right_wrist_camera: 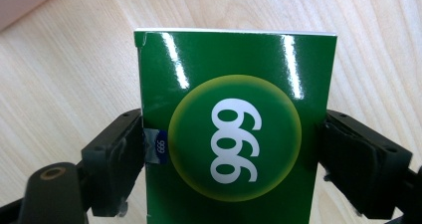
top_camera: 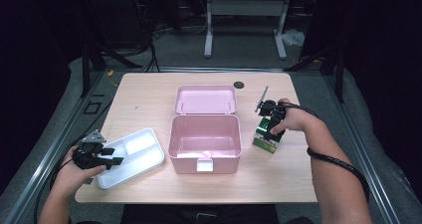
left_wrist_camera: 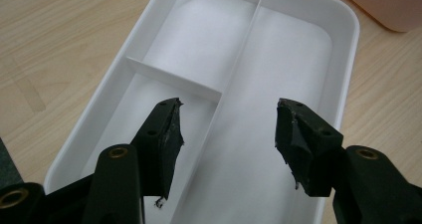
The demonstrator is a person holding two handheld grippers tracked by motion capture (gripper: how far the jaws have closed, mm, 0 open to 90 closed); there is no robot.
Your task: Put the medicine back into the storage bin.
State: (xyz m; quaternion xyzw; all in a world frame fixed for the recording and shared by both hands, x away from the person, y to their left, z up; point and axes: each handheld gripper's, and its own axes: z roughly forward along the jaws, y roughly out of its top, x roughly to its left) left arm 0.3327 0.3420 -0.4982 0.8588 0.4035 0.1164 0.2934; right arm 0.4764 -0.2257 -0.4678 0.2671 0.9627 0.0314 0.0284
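Left tool (left_wrist_camera: 226, 129): jaws spread, empty, above white divided tray (left_wrist_camera: 348, 30) at near-left of desk (top_camera: 134, 92). Right tool (right_wrist_camera: 229, 154): jaws clamped on green box (right_wrist_camera: 234, 129), right of open pink case (top_camera: 205, 144). Risk: glossy sides may let box slip or tilt.

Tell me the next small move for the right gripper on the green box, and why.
Probably lift the green cardboard box straight up: the right gripper has both jaws against its sides while it rests on the wooden table, beside the open pink plastic case.
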